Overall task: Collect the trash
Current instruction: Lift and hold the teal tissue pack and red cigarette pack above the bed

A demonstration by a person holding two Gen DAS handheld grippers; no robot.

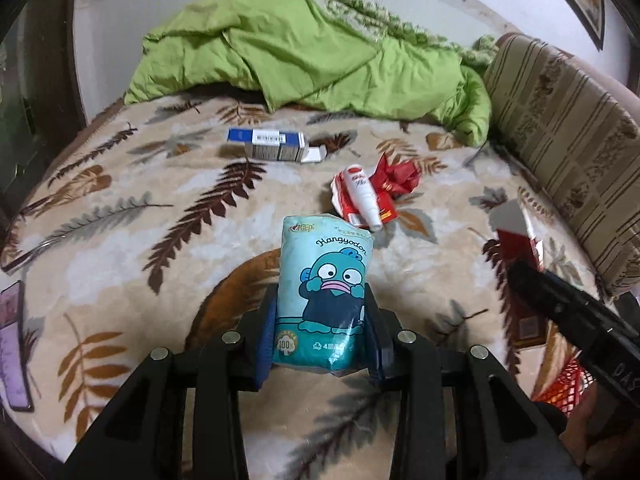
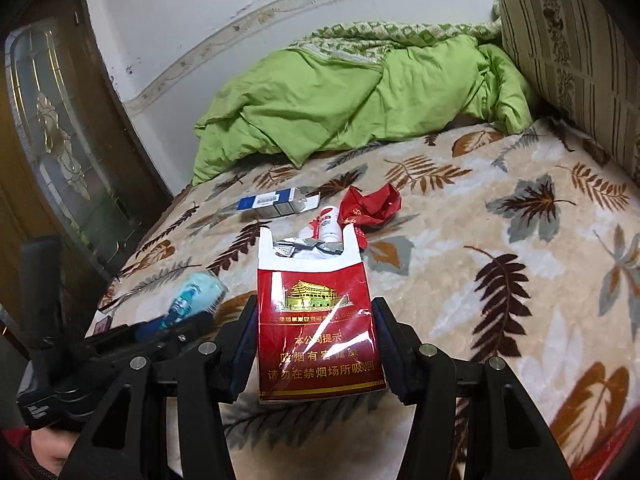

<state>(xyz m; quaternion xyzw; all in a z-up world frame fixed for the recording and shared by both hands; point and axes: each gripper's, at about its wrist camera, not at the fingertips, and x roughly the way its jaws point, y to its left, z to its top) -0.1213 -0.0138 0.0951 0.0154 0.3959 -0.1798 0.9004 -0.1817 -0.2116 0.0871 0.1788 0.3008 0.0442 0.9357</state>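
Both hands are already loaded, so the coming move turns on where the trash goes, and no bin shows clearly; only a bit of red mesh (image 1: 568, 390) at the lower right edge of the left view, low beside the right hand, might be one, though I cannot tell. If it is, the right hand is nearer it.

The left gripper (image 1: 325, 334) has its jaws clenched on a tissue pack (image 1: 326, 292), lifted clear of the bed (image 1: 120, 248), its long axis running straight out from the jaws. The pack is teal, soft plastic, printed with a cartoon fish-face.

The right gripper (image 2: 316, 344) grasps a cigarette pack (image 2: 318, 320) by its long sides, open top away from the jaws; it is red and crumpled, with foil showing.

Still on the bed ahead of both, well apart from the jaws: a blue box (image 1: 266, 145), a white tube (image 1: 364, 196) and a red wrapper (image 1: 394, 180)
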